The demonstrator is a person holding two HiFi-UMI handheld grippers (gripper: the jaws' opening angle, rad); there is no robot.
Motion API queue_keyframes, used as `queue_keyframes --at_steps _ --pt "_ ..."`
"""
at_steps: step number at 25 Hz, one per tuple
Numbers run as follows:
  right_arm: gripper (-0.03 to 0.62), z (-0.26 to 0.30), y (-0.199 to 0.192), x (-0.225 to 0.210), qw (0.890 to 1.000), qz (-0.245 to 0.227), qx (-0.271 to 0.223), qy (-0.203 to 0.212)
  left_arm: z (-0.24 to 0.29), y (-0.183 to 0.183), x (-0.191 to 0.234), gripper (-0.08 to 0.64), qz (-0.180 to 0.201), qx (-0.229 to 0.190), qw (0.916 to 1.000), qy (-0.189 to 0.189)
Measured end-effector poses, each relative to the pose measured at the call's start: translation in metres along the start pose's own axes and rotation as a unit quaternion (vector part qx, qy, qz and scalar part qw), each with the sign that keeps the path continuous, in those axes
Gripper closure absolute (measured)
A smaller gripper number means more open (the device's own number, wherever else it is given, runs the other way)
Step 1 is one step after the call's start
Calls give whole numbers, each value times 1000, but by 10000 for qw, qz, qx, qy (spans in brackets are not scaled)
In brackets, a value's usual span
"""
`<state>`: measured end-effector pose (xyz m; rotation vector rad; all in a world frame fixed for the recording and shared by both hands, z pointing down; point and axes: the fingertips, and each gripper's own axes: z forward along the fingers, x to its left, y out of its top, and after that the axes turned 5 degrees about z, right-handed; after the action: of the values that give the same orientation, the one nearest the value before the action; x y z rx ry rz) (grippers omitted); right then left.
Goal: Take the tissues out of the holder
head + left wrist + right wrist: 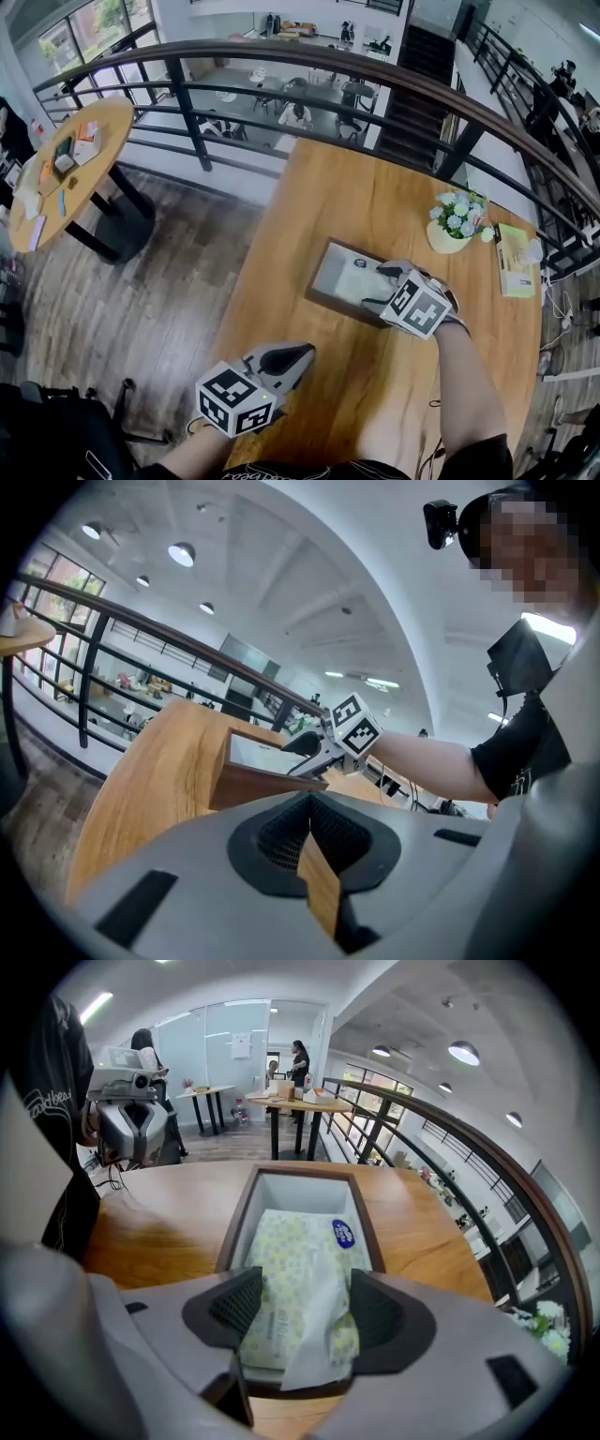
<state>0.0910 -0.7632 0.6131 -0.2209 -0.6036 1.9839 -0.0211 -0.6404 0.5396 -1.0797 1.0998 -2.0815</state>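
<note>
Right gripper jaws spread wide astride tissues in holder

text: none legible | tissue pack blue label: too small to read

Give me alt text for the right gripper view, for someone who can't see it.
The right gripper hangs open, its fingers either side of a patterned tissue pack with one sheet sticking up, lying in a dark wooden holder on a wooden table. The left gripper shows at upper left.
</note>
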Motion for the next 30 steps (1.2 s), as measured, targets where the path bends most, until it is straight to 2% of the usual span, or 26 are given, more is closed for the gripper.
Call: queue_keyframes --at_steps 3,7,10,13,18,30 --pt "310 5 -4 1 9995 185 194 161 -1 -5 8 546 -58 1 10000 58" --pt "321 10 -6 2 9987 186 349 327 0 -9 13 546 -117 13 9999 104" --pt "419 11 -6 1 9983 178 455 320 2 -11 14 546 -145 12 9998 115" --pt "473 11 -6 -1 9983 191 508 226 1 -12 17 546 -183 -5 9998 121" --pt "524 7 -5 -1 9986 395 347 62 -4 -14 18 546 -164 -9 9997 156" --pt "540 -11 3 5 9928 947 -268 -680 -18 -9 9 546 -130 -22 9997 190"
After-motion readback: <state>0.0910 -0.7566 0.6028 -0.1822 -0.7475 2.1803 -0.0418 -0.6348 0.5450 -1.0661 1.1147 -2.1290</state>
